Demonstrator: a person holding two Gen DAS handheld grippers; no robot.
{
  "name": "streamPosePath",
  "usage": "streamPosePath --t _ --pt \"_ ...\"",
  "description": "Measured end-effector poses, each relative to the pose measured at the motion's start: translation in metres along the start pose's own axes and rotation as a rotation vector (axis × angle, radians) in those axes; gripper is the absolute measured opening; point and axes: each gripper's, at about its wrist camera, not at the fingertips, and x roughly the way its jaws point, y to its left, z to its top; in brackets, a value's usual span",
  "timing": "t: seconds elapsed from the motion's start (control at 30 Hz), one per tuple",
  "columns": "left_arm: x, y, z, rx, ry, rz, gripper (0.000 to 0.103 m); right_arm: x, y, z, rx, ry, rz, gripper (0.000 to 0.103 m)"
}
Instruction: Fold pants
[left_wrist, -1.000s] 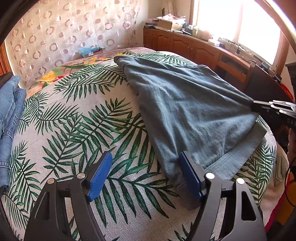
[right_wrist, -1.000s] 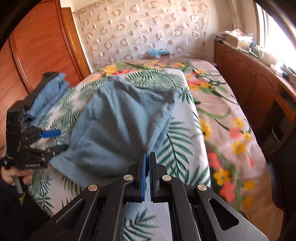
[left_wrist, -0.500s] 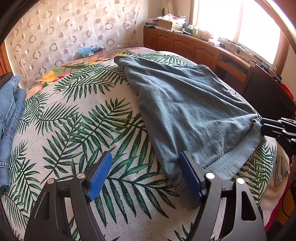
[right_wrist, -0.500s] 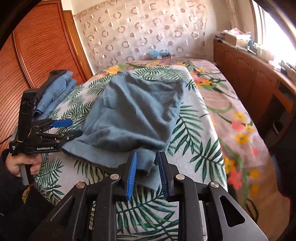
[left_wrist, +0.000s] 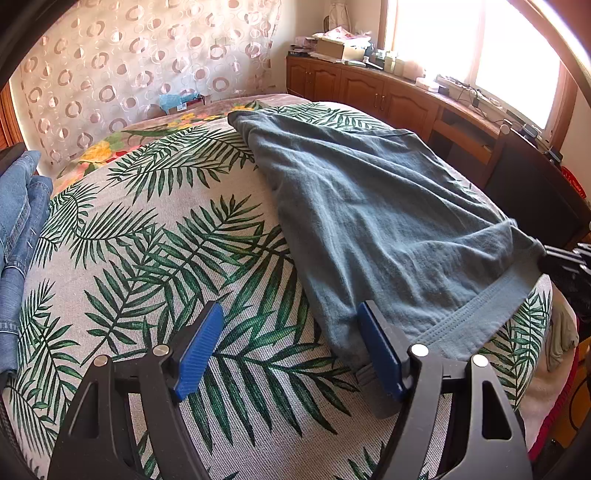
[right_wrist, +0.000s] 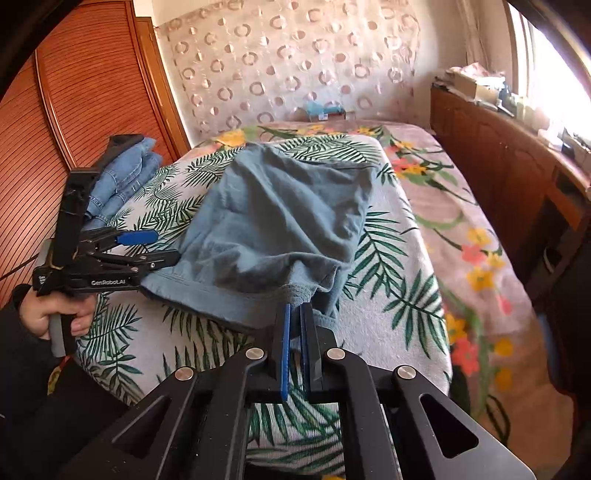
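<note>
On bed (left_wrist: 155, 236), pants (left_wrist: 388, 221) laid flat; waistband corner pinched by right gripper (right_wrist: 294, 325), jaws nearly closed; left gripper (left_wrist: 291, 347) held wide, empty, beside hem.

Daylight floods in from the window (left_wrist: 480, 48), which is blown out to white (no detail beyond the glass). Both views bend strongly at the dark edges; focus is sharp.

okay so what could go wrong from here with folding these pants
The right gripper pinches only the hem corner of the pants, so the cloth may slip out. The left gripper is open with one finger over the near edge, so that side could drag or bunch on the bedspread.
</note>
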Motion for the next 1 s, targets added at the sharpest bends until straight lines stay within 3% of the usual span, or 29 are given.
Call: streamPosePath --t 0.23,0.43,0.93,1.0 --pt "-0.011 -0.004 -0.004 0.016 -0.025 0.024 0.076 0.008 -0.002 -0.007 0.023 0.019 -0.032 0.005" --pt "-0.031 -0.005 -0.009 -0.002 -0.053 -0.031 0.076 0.015 -0.004 -0.005 0.039 0.02 -0.081 0.03" --pt "-0.028 -0.018 -0.023 -0.009 -0.009 -0.103 0.068 0.027 -0.01 -0.009 0.058 0.015 -0.056 0.03" --pt "-0.025 -0.019 -0.023 -0.012 0.0 -0.111 0.063 0.027 -0.009 -0.01 0.054 0.01 -0.04 0.021"
